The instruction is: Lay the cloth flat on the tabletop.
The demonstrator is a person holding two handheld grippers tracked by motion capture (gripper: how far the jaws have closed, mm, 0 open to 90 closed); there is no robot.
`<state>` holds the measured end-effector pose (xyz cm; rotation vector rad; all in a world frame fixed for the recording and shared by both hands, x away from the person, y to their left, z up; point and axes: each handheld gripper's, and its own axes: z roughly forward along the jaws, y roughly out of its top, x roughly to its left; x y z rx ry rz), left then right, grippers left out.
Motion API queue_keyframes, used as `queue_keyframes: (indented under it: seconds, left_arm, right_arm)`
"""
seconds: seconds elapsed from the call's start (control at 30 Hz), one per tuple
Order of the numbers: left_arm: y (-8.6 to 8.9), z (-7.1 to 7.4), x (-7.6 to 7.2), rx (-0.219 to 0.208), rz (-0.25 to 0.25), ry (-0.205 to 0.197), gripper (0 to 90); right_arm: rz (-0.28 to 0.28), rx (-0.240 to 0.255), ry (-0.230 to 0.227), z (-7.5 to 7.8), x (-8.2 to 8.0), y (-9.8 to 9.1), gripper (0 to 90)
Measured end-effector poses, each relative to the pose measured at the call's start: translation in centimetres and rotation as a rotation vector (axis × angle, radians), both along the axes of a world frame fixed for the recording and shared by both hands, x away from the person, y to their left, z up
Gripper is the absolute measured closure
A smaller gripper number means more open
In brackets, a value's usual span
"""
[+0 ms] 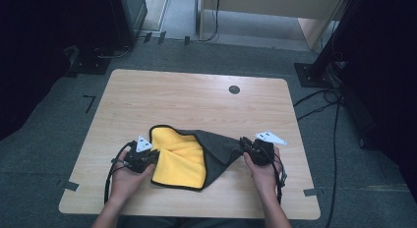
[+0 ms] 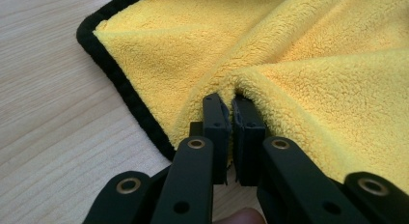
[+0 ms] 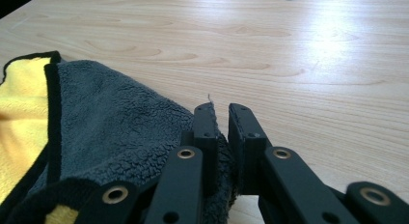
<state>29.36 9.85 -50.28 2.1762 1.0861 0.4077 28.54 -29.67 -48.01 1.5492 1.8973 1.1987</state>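
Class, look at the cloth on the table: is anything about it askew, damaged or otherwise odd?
No damage shows. The cloth lies askew and rumpled: its grey side is folded over the yellow side. The left gripper pinches a yellow fold and the right gripper a grey corner.

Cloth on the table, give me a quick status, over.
Left gripper shut on yellow side of cloth. Right gripper shut on its grey corner. Cloth partly folded on table. Nothing in the way.

Cloth (image 3: pixel 115 132) corner hidden between right hand-held gripper (image 3: pixel 221 113) jaws; forearms cut off below.
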Motion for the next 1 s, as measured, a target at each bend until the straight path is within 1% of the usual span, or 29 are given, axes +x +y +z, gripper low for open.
queue_keyframes:
  seconds: [0.03, 0.07, 0.1, 0.13, 0.17, 0.2, 0.23, 0.27, 0.3, 0.33, 0.37, 0.4, 0.43, 0.47, 0.5, 0.57, 0.6, 0.67, 0.73, 0.77, 0.8, 0.83, 0.9, 0.93, 0.97, 1.0]
  left_arm:
    - [0.0, 0.0, 0.0, -0.001, 0.001, 0.001, 86.5]
    - [0.0, 0.0, 0.0, 0.003, 0.004, 0.000, 86.4]
    - [0.0, 0.0, 0.0, 0.012, 0.013, -0.006, 86.3]
    - [0.2, 0.0, 0.0, 0.017, 0.021, -0.009, 85.3]
    - [0.4, 0.0, 0.0, 0.005, 0.022, -0.001, 85.3]
    - [0.6, 0.0, 0.1, -0.016, 0.020, 0.011, 84.2]
    - [0.8, 0.0, 0.2, -0.035, 0.023, 0.019, 82.0]
    - [0.9, 0.0, 0.2, -0.041, 0.022, 0.023, 76.9]
    - [0.9, 0.0, 0.2, -0.044, 0.024, 0.024, 76.9]
    - [0.9, 0.1, 0.2, -0.048, 0.027, 0.026, 74.2]
    - [0.9, 0.1, 0.2, -0.052, 0.030, 0.026, 74.2]
    - [0.9, 0.1, 0.2, -0.055, 0.037, 0.025, 72.9]
    - [0.9, 0.2, 0.2, -0.055, 0.046, 0.020, 71.7]
    - [0.9, 0.2, 0.2, -0.051, 0.053, 0.017, 70.6]
    - [1.0, 0.1, 0.3, -0.046, 0.081, 0.014, 69.8]
    - [1.4, 0.1, 0.4, -0.060, 0.130, 0.011, 66.3]
    - [1.7, 0.1, 0.4, -0.066, 0.148, 0.012, 65.8]
    - [2.3, 0.3, 0.5, -0.085, 0.187, 0.010, 64.4]
    - [3.0, 0.4, 0.7, -0.072, 0.236, 0.007, 58.6]
    - [3.4, 0.5, 0.8, -0.082, 0.242, 0.016, 56.0]
    - [3.9, 0.5, 0.9, -0.104, 0.258, 0.026, 55.1]
    - [4.2, 0.5, 1.0, -0.104, 0.265, 0.026, 54.3]
    - [4.8, 0.8, 0.9, -0.115, 0.320, 0.010, 54.1]
    - [5.0, 0.9, 0.8, -0.134, 0.343, -0.002, 54.0]
    - [4.9, 1.1, 0.7, -0.146, 0.345, -0.016, 53.4]
    - [4.7, 1.2, 0.6, -0.165, 0.332, -0.031, 52.2]
  right_arm:
    - [0.000, 0.000, 0.000, 0.0, 0.0, 0.0, 81.3]
    - [-0.013, -0.006, -0.002, -0.1, 0.0, -0.1, 80.5]
    - [-0.049, -0.020, -0.009, -0.1, 0.0, -0.3, 83.7]
    - [-0.117, -0.047, -0.026, -0.1, -0.1, -1.0, 81.8]
    - [-0.117, -0.047, -0.026, -0.1, -0.1, -1.0, 81.8]
    - [-0.125, -0.033, -0.035, 0.1, -0.1, -1.5, 79.7]
    - [-0.117, -0.031, -0.047, 0.3, -0.2, -1.9, 76.8]
    - [-0.046, -0.022, -0.063, 0.8, -0.4, -1.8, 72.4]
    - [-0.046, -0.022, -0.063, 0.8, -0.4, -1.8, 72.4]
    - [0.050, -0.021, -0.075, 1.1, -0.5, -0.9, 69.9]
    - [0.050, -0.021, -0.075, 1.1, -0.5, -0.9, 69.9]
    - [0.108, -0.027, -0.082, 1.2, -0.6, -0.2, 68.6]
    - [0.178, -0.028, -0.080, 1.1, -0.7, 0.9, 67.0]
    - [0.230, -0.038, -0.080, 1.0, -0.8, 1.7, 64.7]
    - [0.264, -0.049, -0.073, 0.9, -0.9, 2.4, 63.8]
    - [0.346, -0.102, -0.048, -0.1, -1.1, 4.5, 63.1]
    - [0.346, -0.102, -0.048, -0.1, -1.1, 4.5, 63.1]
    - [0.368, -0.115, -0.026, -0.8, -1.1, 5.3, 62.8]
    - [0.387, -0.123, -0.005, -1.4, -1.1, 5.9, 61.9]
    - [0.398, -0.126, 0.008, -1.7, -1.1, 6.1, 60.7]
    - [0.404, -0.129, 0.018, -1.8, -1.1, 6.3, 58.4]
    - [0.415, -0.137, 0.030, -2.0, -1.1, 6.6, 54.4]
    - [0.419, -0.146, 0.039, -2.1, -1.1, 6.8, 53.3]
    - [0.425, -0.157, 0.043, -2.2, -1.1, 6.9, 52.5]
    - [0.431, -0.172, 0.048, -2.4, -1.1, 7.1, 52.2]
    - [0.434, -0.188, 0.047, -2.5, -1.1, 7.2, 52.3]
